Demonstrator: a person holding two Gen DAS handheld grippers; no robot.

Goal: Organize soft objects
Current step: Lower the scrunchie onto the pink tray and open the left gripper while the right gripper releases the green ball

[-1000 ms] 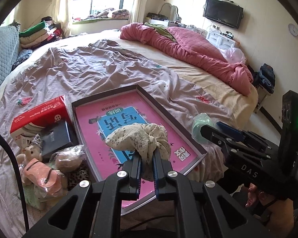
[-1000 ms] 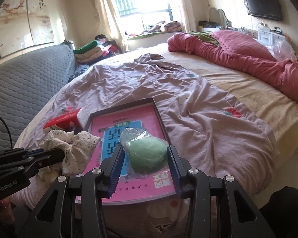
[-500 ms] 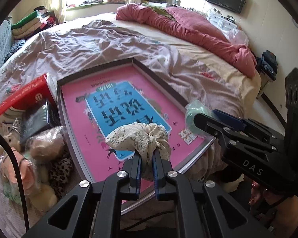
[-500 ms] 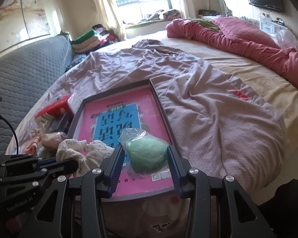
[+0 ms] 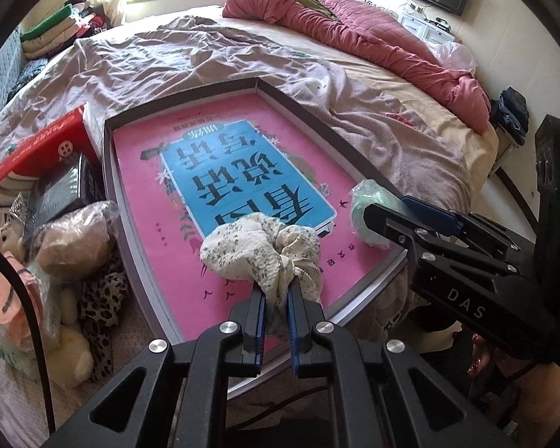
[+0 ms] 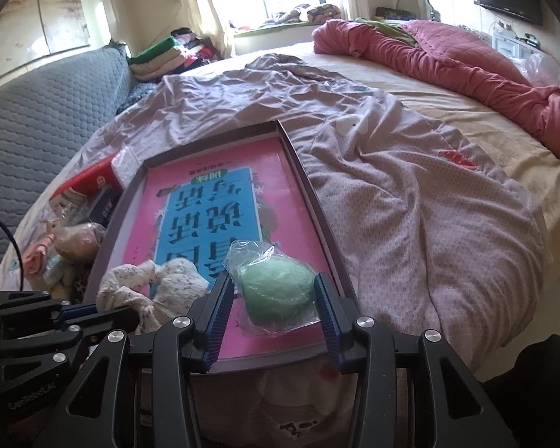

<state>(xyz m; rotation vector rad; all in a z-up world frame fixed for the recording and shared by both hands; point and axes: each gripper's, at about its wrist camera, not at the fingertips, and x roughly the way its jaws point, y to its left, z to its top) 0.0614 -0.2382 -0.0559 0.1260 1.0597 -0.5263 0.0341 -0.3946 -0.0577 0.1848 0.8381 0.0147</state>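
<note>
A shallow grey-rimmed tray (image 5: 190, 93) with a pink and blue printed bottom lies on the bed. My left gripper (image 5: 276, 293) is shut on a cream floral scrunchie (image 5: 257, 250), which hangs just above the tray's near end. In the right wrist view my right gripper (image 6: 273, 300) is shut on a green soft lump in a clear plastic bag (image 6: 276, 283), low over the tray's near right corner. That view also shows the scrunchie (image 6: 156, 287) and the left gripper (image 6: 74, 311) at lower left. The bagged lump (image 5: 366, 205) appears at the right of the left wrist view.
Left of the tray lies a heap: a bagged brown plush (image 5: 71, 246), a peach toy (image 5: 11, 298), leopard cloth (image 5: 100, 298), a black box (image 5: 63, 186) and a red box (image 5: 37, 149). A crumpled mauve sheet (image 6: 410, 205) and a pink quilt (image 6: 448, 56) cover the bed beyond.
Both grippers have sunk toward the tray with the scrunchie and the bagged green lump still held. The tray now looks larger and closer in both views.
</note>
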